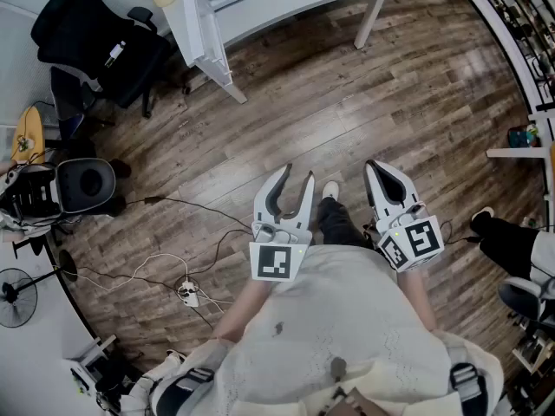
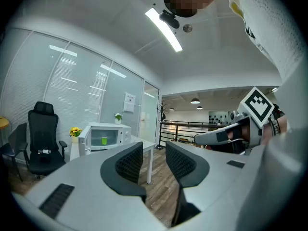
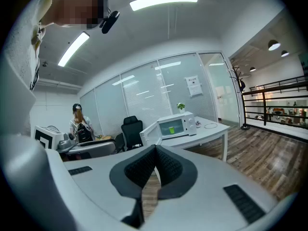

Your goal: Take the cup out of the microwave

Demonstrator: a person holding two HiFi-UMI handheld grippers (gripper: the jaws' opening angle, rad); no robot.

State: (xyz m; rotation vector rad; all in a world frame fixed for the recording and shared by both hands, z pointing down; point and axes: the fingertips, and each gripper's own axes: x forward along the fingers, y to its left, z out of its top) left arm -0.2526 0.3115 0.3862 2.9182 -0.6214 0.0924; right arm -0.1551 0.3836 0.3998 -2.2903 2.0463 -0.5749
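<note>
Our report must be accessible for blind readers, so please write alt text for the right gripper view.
A shut, empty hand-held gripper points toward a white microwave on a white table, its door open and a green cup inside. A black office chair stands left of the table, before a glass wall with blinds.

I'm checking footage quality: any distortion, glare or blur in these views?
Head view: fisheye curves the floor, with pale glare on the boards upper right. Left gripper view: dark corners, ceiling light blown out. Right gripper view: dark corners too; microwave small but sharp.
</note>
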